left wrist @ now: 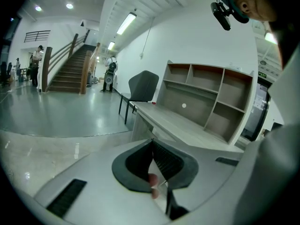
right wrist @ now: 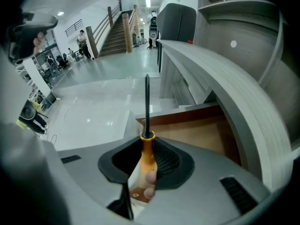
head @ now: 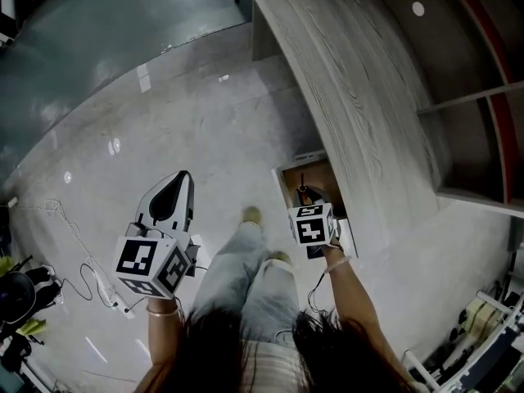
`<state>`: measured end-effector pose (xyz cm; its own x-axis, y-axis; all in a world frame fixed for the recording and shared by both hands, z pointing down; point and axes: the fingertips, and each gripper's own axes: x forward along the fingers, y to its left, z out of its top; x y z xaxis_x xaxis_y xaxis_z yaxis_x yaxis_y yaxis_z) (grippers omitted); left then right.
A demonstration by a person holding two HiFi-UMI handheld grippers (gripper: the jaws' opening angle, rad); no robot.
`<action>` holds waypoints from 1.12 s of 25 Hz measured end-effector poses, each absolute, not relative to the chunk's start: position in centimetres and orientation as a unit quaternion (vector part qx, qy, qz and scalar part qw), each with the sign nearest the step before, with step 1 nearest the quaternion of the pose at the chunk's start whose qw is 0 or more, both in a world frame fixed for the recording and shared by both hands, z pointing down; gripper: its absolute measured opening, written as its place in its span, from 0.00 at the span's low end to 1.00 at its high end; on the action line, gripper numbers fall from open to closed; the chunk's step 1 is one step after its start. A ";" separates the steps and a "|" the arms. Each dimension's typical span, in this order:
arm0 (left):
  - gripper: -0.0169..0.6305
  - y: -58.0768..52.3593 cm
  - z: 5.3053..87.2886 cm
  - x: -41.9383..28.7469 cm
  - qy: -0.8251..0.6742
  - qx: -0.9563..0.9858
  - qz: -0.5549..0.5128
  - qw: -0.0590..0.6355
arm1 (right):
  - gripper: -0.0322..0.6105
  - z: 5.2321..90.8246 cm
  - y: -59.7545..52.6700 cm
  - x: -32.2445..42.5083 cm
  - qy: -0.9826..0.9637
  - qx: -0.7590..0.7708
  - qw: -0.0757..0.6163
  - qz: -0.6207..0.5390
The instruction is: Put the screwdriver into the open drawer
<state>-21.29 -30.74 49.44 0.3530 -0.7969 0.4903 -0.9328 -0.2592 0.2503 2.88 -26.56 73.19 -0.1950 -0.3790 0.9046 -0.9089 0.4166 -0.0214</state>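
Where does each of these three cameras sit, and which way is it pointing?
Head view: on the person's head, looking steeply down at the floor; shows forearms, legs, left claw, right claw.
Left gripper view: on the left claw, looking along its shut, empty jaws toward the desk; the person's head shows top right.
Right gripper view: on the right claw, looking into the open drawer, jaws shut on the screwdriver.
Shared: head and right gripper views both show drawer and screwdriver.

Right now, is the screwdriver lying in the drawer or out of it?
Out: the right gripper is shut on the screwdriver by its orange handle, over the open drawer, whose visible floor is bare.
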 end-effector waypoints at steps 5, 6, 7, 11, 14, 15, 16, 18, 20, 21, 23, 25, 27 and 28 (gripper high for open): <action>0.05 -30.9 50.2 -21.8 -0.557 0.778 0.135 0.259 | 0.19 75.2 -26.4 2.9 -0.703 0.442 0.468 0.303; 0.05 -30.8 50.3 -21.9 -0.557 0.777 0.135 0.261 | 0.19 75.5 -26.4 2.9 -0.700 0.441 0.472 0.304; 0.05 -30.8 50.4 -22.0 -0.558 0.776 0.135 0.262 | 0.19 75.8 -26.3 2.9 -0.698 0.439 0.476 0.305; 0.05 -30.9 50.9 -22.4 -0.560 0.773 0.134 0.266 | 0.19 76.9 -26.4 2.6 -0.696 0.429 0.485 0.312; 0.05 -30.8 51.3 -22.7 -0.561 0.771 0.134 0.270 | 0.19 77.6 -26.3 2.3 -0.693 0.419 0.494 0.318; 0.05 -30.7 51.4 -22.8 -0.561 0.771 0.134 0.271 | 0.19 77.8 -26.3 2.2 -0.692 0.416 0.497 0.319; 0.05 -30.7 51.5 -22.9 -0.560 0.770 0.135 0.272 | 0.19 78.0 -26.4 2.1 -0.690 0.413 0.501 0.319; 0.05 -30.8 51.7 -23.0 -0.560 0.770 0.136 0.274 | 0.19 78.5 -26.4 1.9 -0.688 0.409 0.510 0.317; 0.05 -30.8 52.0 -23.0 -0.560 0.769 0.136 0.276 | 0.19 78.9 -26.3 1.9 -0.685 0.403 0.518 0.317; 0.05 -30.8 52.1 -23.0 -0.560 0.769 0.136 0.276 | 0.19 79.1 -26.1 1.9 -0.683 0.401 0.521 0.317; 0.05 -30.7 52.2 -23.2 -0.561 0.769 0.134 0.277 | 0.19 79.4 -25.8 1.8 -0.681 0.398 0.527 0.317; 0.05 -30.6 52.2 -23.4 -0.561 0.768 0.134 0.278 | 0.19 79.6 -25.4 1.7 -0.679 0.395 0.531 0.318; 0.05 -30.5 52.3 -23.4 -0.561 0.767 0.134 0.281 | 0.19 79.8 -24.9 1.8 -0.677 0.392 0.536 0.318; 0.05 -30.4 52.3 -23.4 -0.561 0.767 0.134 0.282 | 0.19 79.9 -24.7 1.9 -0.675 0.391 0.538 0.318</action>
